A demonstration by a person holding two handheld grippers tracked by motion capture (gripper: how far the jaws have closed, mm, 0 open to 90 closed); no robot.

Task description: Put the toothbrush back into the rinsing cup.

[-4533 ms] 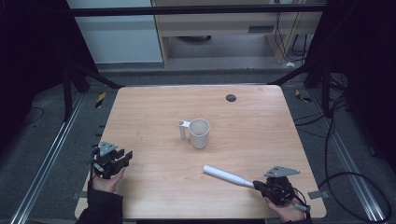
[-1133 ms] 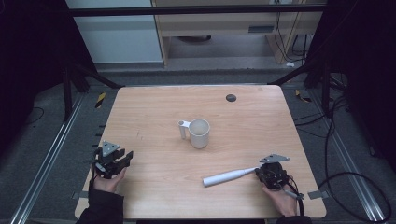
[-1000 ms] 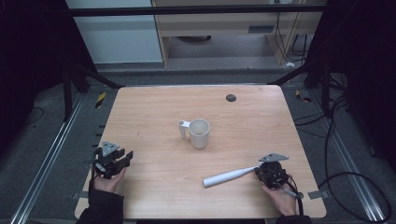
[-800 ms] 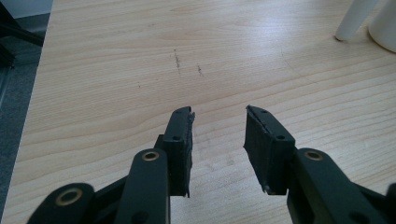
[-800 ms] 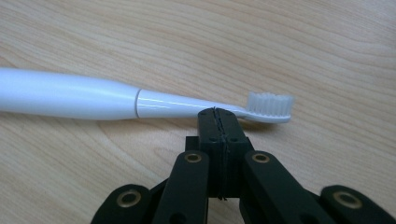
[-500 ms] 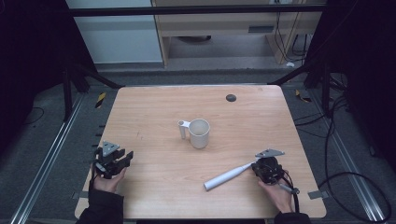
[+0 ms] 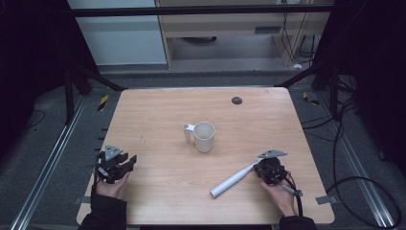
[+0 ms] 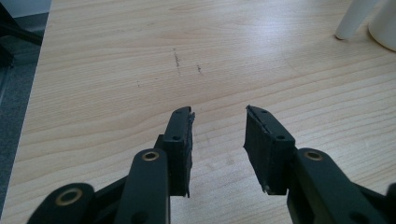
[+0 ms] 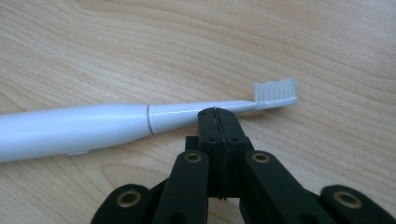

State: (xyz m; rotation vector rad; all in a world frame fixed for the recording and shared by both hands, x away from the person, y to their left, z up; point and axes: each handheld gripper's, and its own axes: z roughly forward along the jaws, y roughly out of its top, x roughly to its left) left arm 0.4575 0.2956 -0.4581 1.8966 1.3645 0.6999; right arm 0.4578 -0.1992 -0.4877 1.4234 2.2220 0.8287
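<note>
A white toothbrush (image 7: 234,179) lies slantwise on the near right part of the wooden surface (image 7: 158,115), its bristled head (image 9: 275,90) at the right tool (image 9: 217,112) and its thick handle end pointing toward the near middle. The right tool's jaws are pressed flat together with nothing between them; their tips sit at the brush's thin neck, though whether they touch it is hard to make out. From above, the tool's black body and grey plate cover the brush head. The left tool (image 8: 218,126) rests at the near left edge in the person's left hand (image 7: 111,184), jaws partly apart over bare wood, holding nothing. A white mug (image 7: 203,136) stands upright mid-surface, handle to its left, well apart from both tools; in the left gripper view it is cut off at the upper right corner. A small dark disc (image 7: 236,100) lies near the far edge, too small to identify.
</note>
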